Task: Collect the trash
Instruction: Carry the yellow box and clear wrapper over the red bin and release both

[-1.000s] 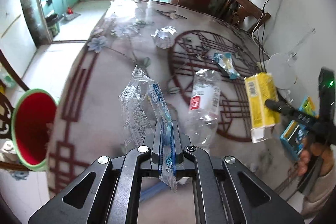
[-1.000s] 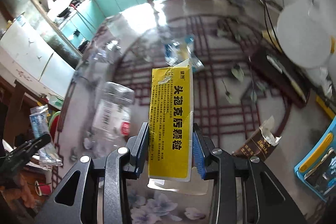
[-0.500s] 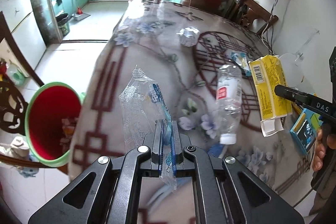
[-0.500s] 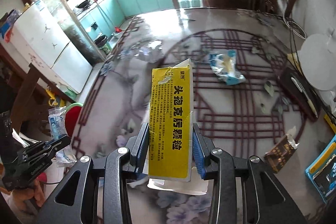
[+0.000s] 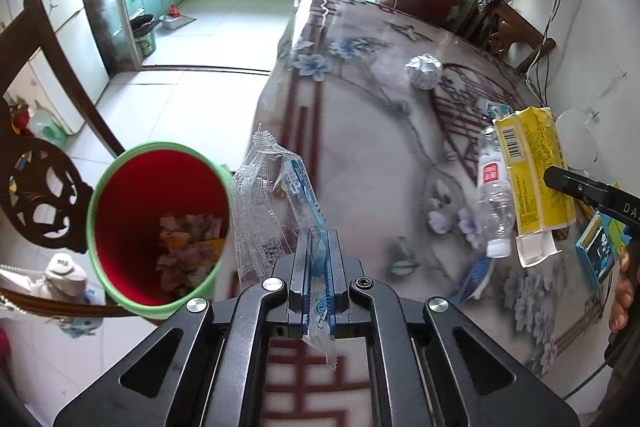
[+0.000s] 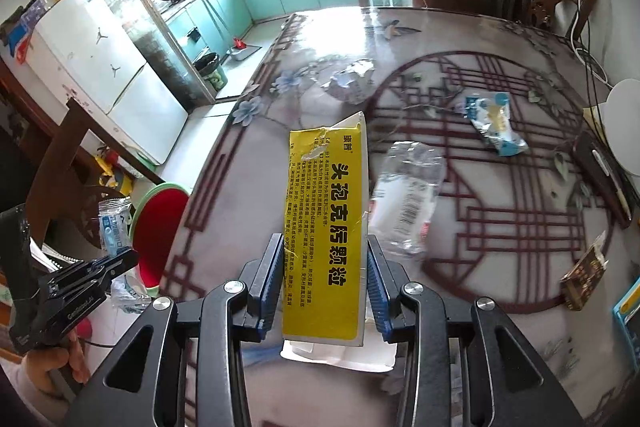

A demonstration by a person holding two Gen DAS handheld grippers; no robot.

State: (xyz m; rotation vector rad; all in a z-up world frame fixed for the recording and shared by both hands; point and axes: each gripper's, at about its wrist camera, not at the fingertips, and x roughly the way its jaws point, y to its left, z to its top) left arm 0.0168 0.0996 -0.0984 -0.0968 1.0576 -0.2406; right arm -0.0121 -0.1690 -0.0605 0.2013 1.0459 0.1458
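My left gripper (image 5: 318,259) is shut on a clear plastic wrapper with blue print (image 5: 276,195), held just right of the red bin with a green rim (image 5: 160,227) that stands beside the table's left edge. Paper scraps lie in the bin's bottom. My right gripper (image 6: 326,267) is shut on a yellow carton (image 6: 326,227), which also shows at the right of the left wrist view as the yellow carton (image 5: 532,167). On the patterned table (image 6: 500,247) lie an empty clear bottle (image 6: 408,203), a blue-and-white snack wrapper (image 6: 494,123) and a crumpled foil wrapper (image 6: 348,79).
A dark wooden chair (image 5: 44,163) stands left of the bin. On the table's right side lie a brown packet (image 6: 584,279), a dark flat case (image 6: 604,179), a white round stand (image 6: 624,127) and a blue box (image 5: 600,247). A kitchen with teal cabinets lies beyond.
Both grippers have moved left toward the table's edge with their loads. The red bin now sits much closer to the left gripper and its contents show.
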